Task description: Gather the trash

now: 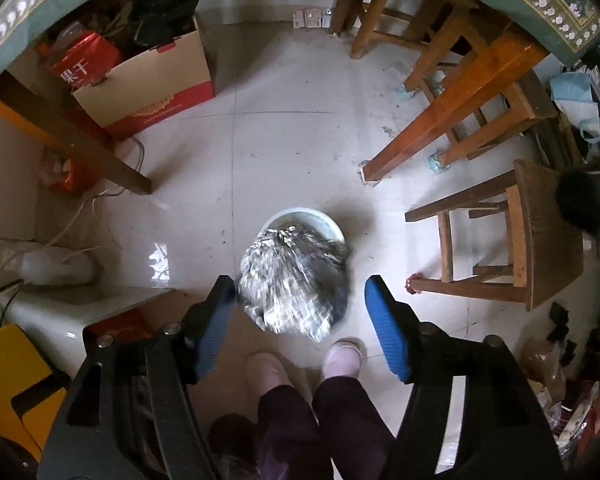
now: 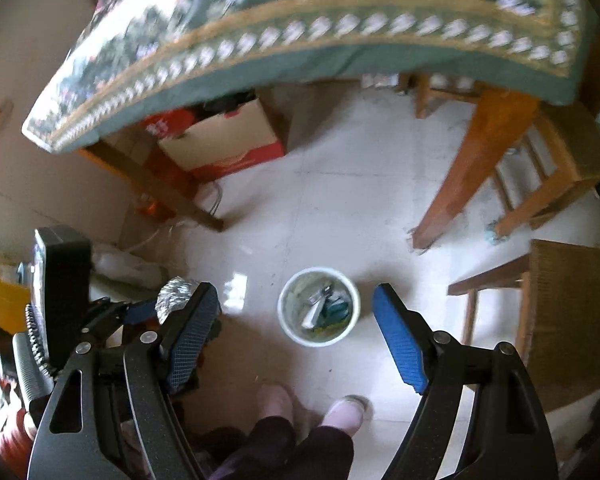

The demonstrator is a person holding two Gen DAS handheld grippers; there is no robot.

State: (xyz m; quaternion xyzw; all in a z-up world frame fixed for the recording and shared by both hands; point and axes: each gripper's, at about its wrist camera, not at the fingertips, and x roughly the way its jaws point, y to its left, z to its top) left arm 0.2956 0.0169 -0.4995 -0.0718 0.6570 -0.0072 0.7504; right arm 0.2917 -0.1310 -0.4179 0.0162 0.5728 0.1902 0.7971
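Note:
A crumpled foil ball point(image 1: 294, 276), blurred, hangs between the fingers of my left gripper point(image 1: 300, 284). It brushes the left pad point(image 1: 216, 320) but stands apart from the right pad, so the jaws are open. Right under it on the floor sits a white round bin point(image 1: 300, 216). In the right wrist view the bin point(image 2: 290, 328) holds paper and wrapper scraps. My right gripper point(image 2: 296, 291) hovers open above it with nothing between its fingers. At the left of that view the foil ball point(image 2: 174, 296) shows beside the left gripper's blue pad.
A table with a green patterned cloth point(image 2: 300, 40) and wooden legs point(image 1: 440, 120) stands ahead. Wooden stools point(image 1: 520, 232) are on the right and a cardboard box point(image 1: 152, 76) at the back left. The person's pink slippers point(image 1: 340, 360) stand just behind the bin.

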